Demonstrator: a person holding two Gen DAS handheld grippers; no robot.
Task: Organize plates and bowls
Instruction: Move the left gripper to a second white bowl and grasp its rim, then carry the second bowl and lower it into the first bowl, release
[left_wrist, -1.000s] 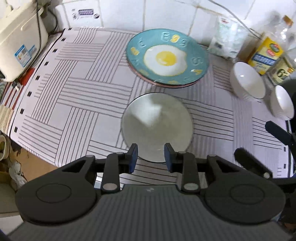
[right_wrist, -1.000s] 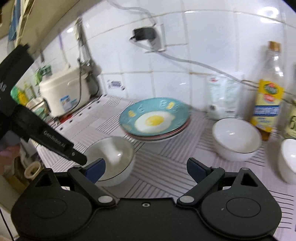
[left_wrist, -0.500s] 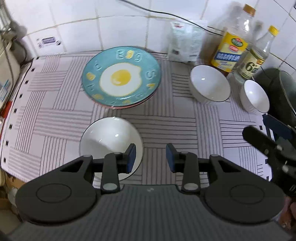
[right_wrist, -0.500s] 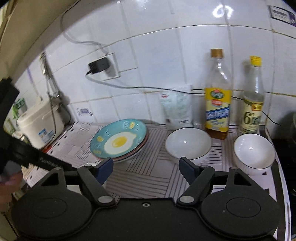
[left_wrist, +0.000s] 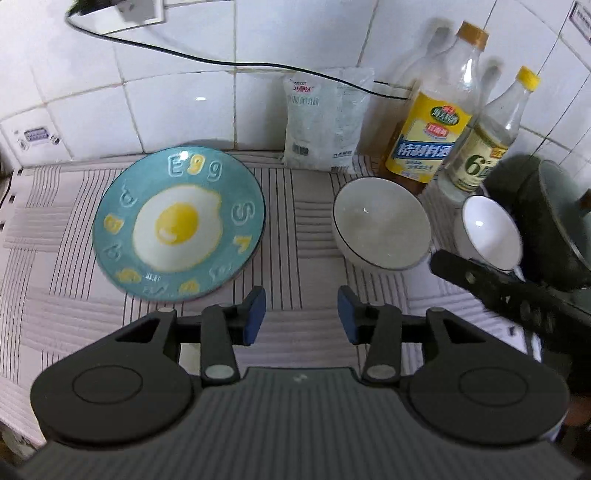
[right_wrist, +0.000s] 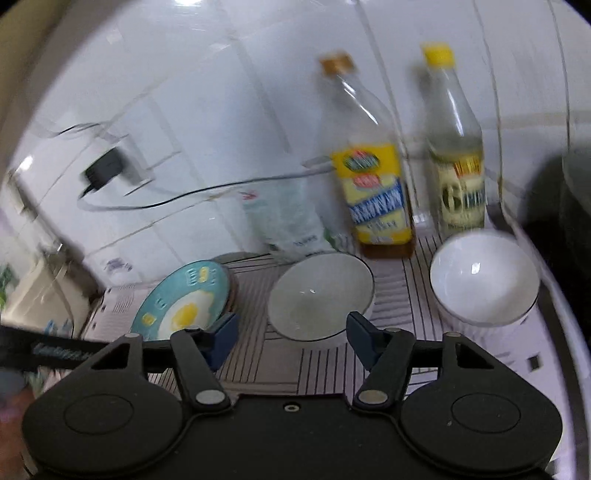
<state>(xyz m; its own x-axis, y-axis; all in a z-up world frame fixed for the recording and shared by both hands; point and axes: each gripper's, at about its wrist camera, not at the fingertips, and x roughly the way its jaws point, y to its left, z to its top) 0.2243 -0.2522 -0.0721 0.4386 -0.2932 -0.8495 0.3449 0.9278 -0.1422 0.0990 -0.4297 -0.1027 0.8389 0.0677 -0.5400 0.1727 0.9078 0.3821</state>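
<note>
A teal plate with a fried-egg picture (left_wrist: 179, 223) lies on the striped mat, on top of another plate, left of a white bowl (left_wrist: 382, 223). A smaller white bowl (left_wrist: 491, 232) sits farther right. My left gripper (left_wrist: 301, 314) is open and empty above the mat, between plate and bowl. My right gripper (right_wrist: 291, 341) is open and empty, just in front of the middle bowl (right_wrist: 319, 295); the small bowl (right_wrist: 484, 280) is to its right and the teal plate (right_wrist: 184, 301) to its left. A third bowl seen earlier is out of view.
Two bottles (left_wrist: 434, 122) (left_wrist: 484, 147) and a white bag (left_wrist: 325, 118) stand against the tiled wall. A dark pot (left_wrist: 546, 218) sits at the right edge. A cable (left_wrist: 207, 61) runs along the wall. The right gripper's body (left_wrist: 517, 295) shows at the right.
Both views have swung right and forward. The near bowl has dropped out of view. The left gripper's jaws have opened wider. The right gripper has come closer to the middle bowl.
</note>
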